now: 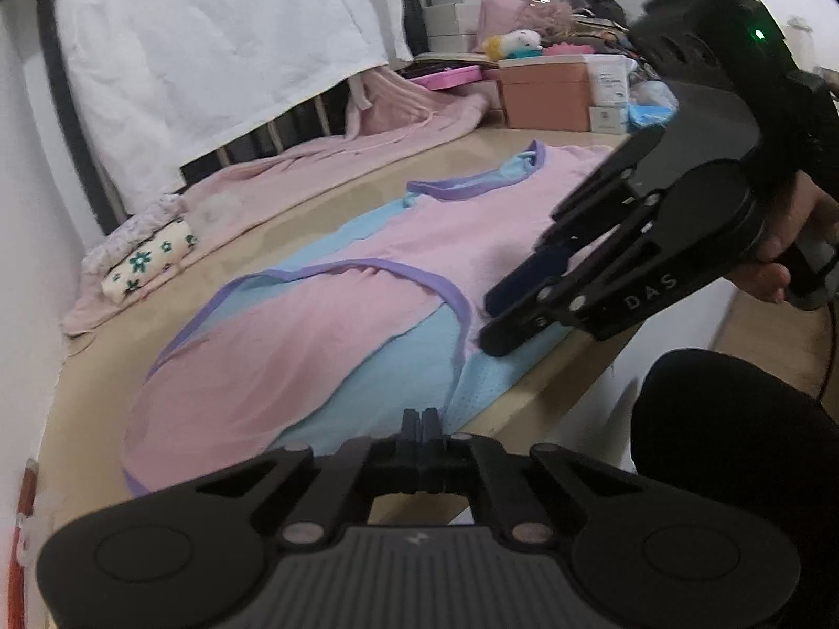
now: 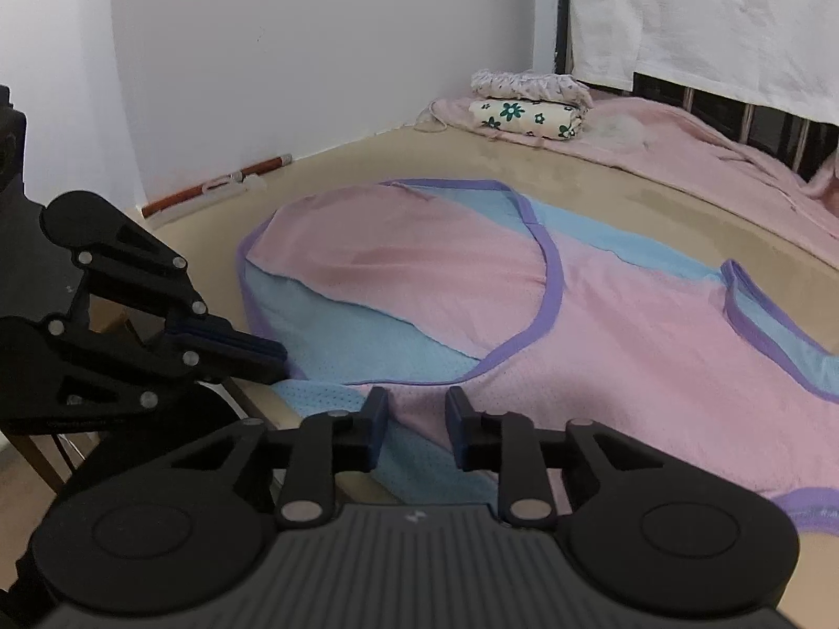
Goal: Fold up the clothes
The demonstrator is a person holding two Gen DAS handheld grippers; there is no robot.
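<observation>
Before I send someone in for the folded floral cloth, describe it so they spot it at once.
Find the tan table and follow it to the far corner by the white wall. On the pink blanket sits a stack of two; the floral cloth is the lower, cream with dark green flowers.

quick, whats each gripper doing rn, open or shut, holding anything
Left gripper: shut, nothing visibly between its fingers.
Right gripper: open, empty, low over the near edge of the pink and blue garment.

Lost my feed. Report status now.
Left gripper shut, empty, at table edge. Right gripper open over pink-and-blue garment, partly folded. Nothing in the way.
</observation>
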